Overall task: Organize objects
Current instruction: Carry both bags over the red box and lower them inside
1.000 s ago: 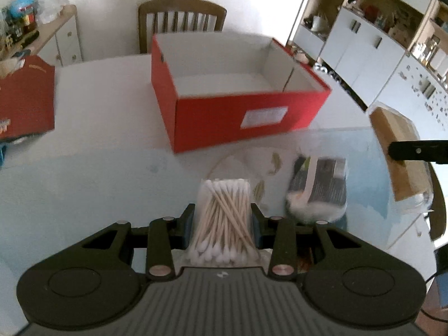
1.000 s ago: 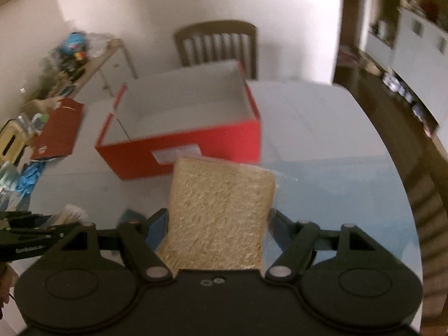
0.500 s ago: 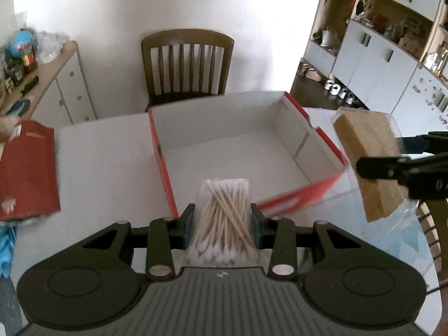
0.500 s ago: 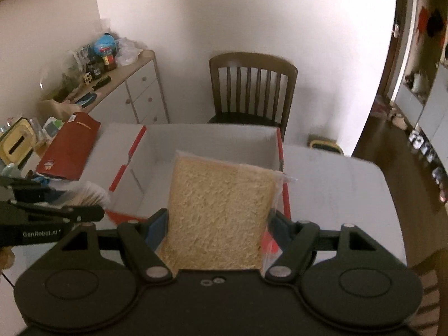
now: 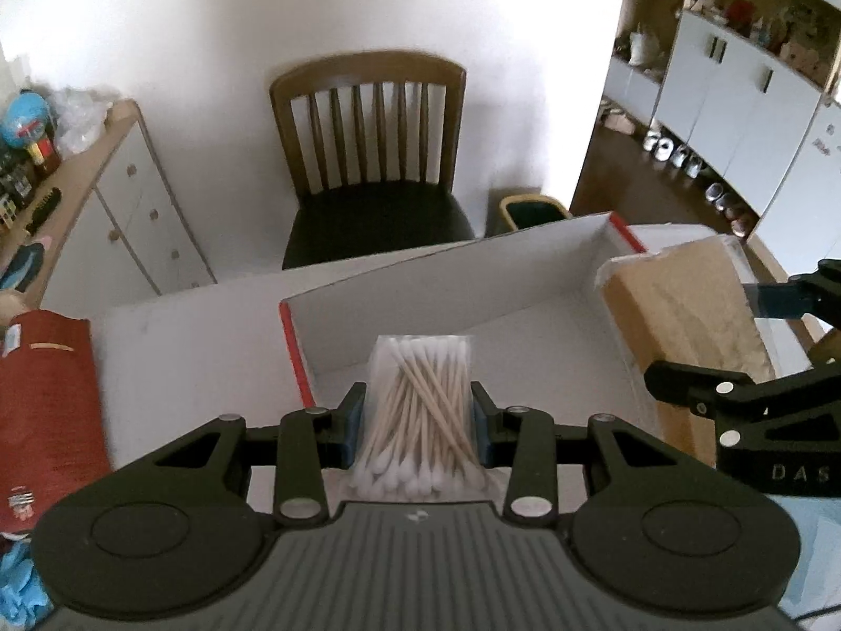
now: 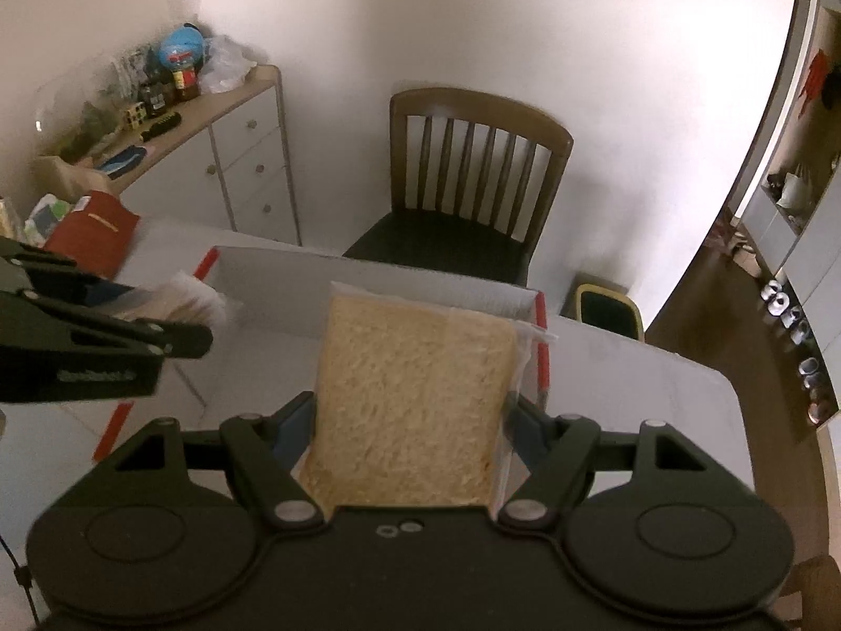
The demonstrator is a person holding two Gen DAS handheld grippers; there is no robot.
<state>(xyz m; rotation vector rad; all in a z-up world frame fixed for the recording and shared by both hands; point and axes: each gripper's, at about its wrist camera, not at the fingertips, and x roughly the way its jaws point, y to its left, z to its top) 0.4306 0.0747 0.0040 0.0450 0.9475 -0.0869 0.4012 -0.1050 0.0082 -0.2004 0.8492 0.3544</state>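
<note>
Left wrist view: wooden chair (image 5: 368,158) top centre, red lid (image 5: 50,405) left edge, open red box (image 5: 473,305) mid-frame. Left gripper (image 5: 418,413) tilted down, clamped on cotton swab pack (image 5: 418,410). Right gripper (image 5: 736,347) at right edge.

Right wrist view: dresser (image 6: 231,158) upper left. Right gripper clamped on bagged bread slice (image 6: 410,399), over box centre.

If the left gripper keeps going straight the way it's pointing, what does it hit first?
Probably the white inside floor of the red cardboard box; the left gripper, shut on the cotton swab packet, points down into it. Depth is uncertain.
</note>
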